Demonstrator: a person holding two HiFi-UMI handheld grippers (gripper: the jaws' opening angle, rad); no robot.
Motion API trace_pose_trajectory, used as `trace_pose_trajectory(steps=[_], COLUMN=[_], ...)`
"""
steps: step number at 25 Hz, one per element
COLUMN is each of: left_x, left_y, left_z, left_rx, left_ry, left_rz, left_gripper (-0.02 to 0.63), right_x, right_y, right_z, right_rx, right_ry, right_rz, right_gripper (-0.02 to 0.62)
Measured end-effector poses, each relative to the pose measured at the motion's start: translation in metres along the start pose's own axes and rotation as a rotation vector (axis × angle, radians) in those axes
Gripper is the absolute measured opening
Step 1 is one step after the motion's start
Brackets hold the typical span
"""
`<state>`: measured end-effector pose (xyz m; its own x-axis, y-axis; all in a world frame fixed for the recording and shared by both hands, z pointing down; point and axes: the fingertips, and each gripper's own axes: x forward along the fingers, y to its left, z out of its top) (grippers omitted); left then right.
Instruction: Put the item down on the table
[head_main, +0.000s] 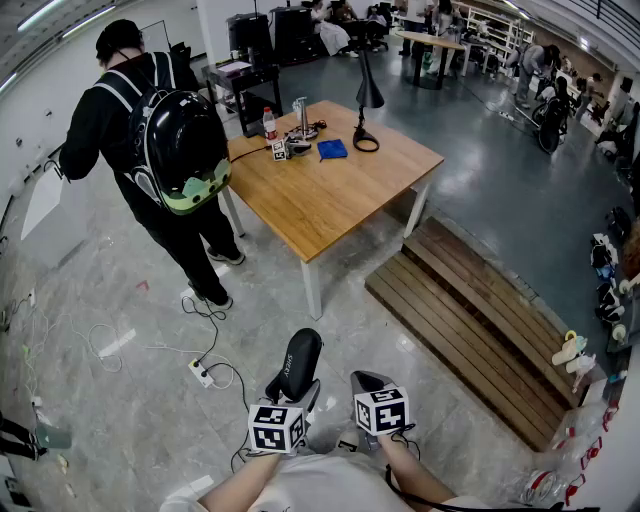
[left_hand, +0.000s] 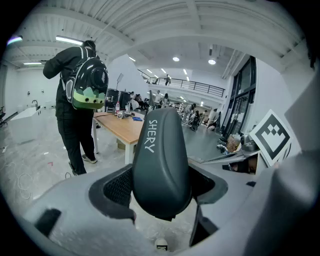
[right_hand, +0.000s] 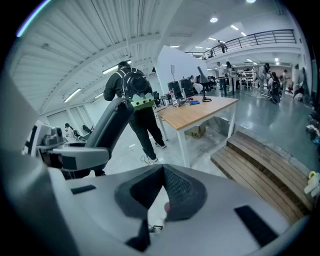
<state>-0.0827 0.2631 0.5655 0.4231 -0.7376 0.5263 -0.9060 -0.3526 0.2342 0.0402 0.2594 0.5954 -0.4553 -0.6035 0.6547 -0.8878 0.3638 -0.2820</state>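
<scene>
— Left gripper (head_main: 292, 392) is pinching a dark grey pad (left_hand: 160, 160) lettered SHERY. One jaw presses on each side, and the pad stands upright out of it.
— And the other one?
— Right gripper (right_hand: 162, 170) has its jaws pressed together with nothing between them. Both are held low, near the holder's body, above a grey marbled floor (head_main: 120, 290) where white cables and a power strip (head_main: 202, 373) lie.
— So the pad isn't on the table?
— No, it's well apart from it. The wooden table (head_main: 330, 200) stands farther off on white legs, its near half bare. At its far end are a black desk lamp (head_main: 367, 105), a flat blue thing (head_main: 332, 149) and a red-capped bottle (head_main: 269, 124).
— Anyone by it?
— A person in black with a domed backpack (head_main: 180, 150) stands at its left side, back turned. To the right lies a low slatted wooden platform (head_main: 480, 320). Far back, the hall has more desks, other people and a railed upper gallery (left_hand: 195, 86).
</scene>
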Motion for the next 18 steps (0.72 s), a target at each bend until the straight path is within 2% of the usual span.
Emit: trace_pose_trajectory(steps=[10,18], left_x=[0.031,0.094], left_y=[-0.014,0.028], left_z=[0.016,0.035], left_rx=[-0.052,-0.060], left_ry=[-0.010,0.014], left_rz=[0.037,0.026], left_gripper=[0.337,0.337], right_x=[0.005,0.063], right_y=[-0.033,-0.052], right_z=[0.015,0.045], right_rx=[-0.015,-0.004], right_ry=[0.004,0.030], right_rz=[0.026,0.026], right_gripper=[0.003,0.003])
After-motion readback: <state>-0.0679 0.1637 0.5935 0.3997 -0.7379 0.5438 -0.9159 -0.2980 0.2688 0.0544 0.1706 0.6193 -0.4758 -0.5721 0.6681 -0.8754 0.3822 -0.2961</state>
